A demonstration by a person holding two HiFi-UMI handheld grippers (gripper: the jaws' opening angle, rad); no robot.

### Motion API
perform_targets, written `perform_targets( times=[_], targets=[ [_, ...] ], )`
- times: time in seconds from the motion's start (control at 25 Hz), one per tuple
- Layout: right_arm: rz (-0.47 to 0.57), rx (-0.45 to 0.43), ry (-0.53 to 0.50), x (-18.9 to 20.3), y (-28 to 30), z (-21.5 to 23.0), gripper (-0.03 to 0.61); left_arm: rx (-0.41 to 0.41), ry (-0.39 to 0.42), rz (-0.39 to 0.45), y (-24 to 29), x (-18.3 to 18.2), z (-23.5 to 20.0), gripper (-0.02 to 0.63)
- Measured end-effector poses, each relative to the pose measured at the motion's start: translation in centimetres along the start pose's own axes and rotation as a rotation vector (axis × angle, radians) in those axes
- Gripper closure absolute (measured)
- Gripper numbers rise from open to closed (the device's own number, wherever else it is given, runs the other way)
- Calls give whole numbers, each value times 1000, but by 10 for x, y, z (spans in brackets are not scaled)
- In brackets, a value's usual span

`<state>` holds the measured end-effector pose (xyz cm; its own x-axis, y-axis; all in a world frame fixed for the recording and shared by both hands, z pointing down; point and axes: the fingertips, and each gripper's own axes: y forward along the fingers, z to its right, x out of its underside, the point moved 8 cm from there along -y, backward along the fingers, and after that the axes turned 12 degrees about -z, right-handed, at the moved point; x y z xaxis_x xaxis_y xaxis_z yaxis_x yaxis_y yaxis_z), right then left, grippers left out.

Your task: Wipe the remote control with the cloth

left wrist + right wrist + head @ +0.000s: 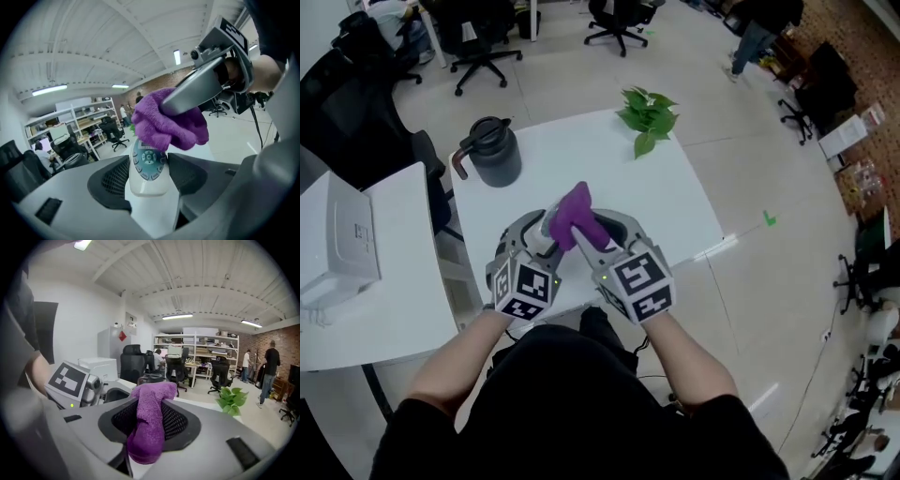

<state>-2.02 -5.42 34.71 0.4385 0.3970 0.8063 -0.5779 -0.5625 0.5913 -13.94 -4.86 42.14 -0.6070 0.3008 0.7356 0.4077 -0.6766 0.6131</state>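
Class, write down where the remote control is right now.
In the left gripper view the remote control sits central, clamped between the left gripper's jaws, its far end hidden by the purple cloth the right gripper holds.

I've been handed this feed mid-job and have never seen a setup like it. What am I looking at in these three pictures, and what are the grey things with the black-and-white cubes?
There is no robot here. A person holds a two-jaw gripper in each hand, and the patterned cubes are part of those grippers. The head view looks down from the person's head. The other two views come from a camera riding on each gripper, looking along its jaws. The left gripper is clamped on a white remote control. The right gripper is clamped on a purple cloth, which is bunched over the remote's far end. Both are held up above the white table, where a dark jug and a green plant stand.
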Motion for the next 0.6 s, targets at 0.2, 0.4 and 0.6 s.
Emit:
perform_targets(
  times=[0.2,0.4,0.6],
  targets=[
    [-76,-36,-102,-5,3,-68,436,-35,170,53,-39,5,19,362],
    [-146,52,-172,0,-8,-78,436,-60,203,91,-68,-4,35,364],
    [-155,137,-162,9,-26,-47,436,-56,193,114,-72,-14,48,364]
  ],
)
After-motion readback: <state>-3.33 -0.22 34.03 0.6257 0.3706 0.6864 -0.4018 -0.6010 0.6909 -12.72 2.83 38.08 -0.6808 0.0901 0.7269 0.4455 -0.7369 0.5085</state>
